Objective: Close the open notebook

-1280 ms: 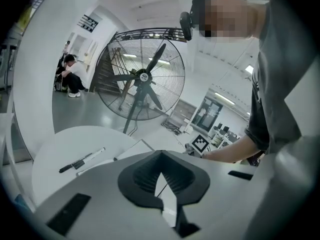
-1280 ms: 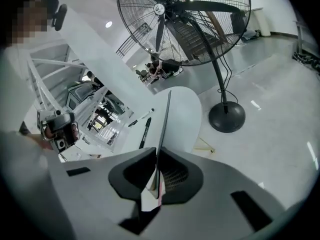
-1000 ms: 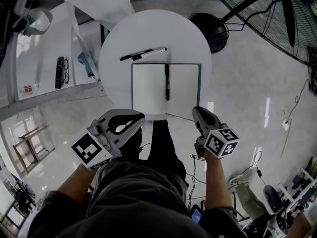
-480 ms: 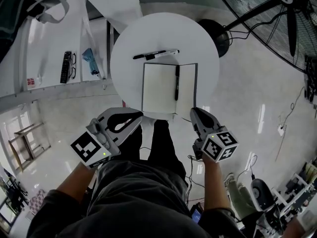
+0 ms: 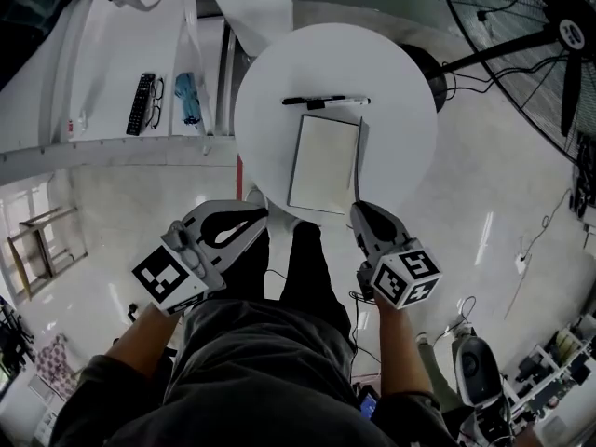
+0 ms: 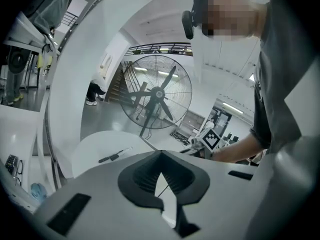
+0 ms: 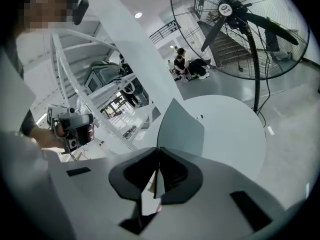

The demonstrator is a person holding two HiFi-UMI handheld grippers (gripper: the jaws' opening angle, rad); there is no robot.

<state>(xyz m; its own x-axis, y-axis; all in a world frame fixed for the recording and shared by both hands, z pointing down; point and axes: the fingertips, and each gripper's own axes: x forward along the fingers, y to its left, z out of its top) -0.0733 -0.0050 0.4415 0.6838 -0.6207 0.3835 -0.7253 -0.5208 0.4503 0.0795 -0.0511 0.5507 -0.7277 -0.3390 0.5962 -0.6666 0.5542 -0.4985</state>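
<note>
Cover has been swung upright since the earlier frame | pinched by right gripper, jaws nearly together | left gripper, lower left, closed and empty | notebook judged half shut; folding-over remains.

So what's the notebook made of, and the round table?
Notebook: pale matte pages, surely paper. Its cover is grey and stands up as one thin sheet, so likely card or plastic. Round table: smooth, even white top, maybe painted wood or laminate; can't tell which.
</note>
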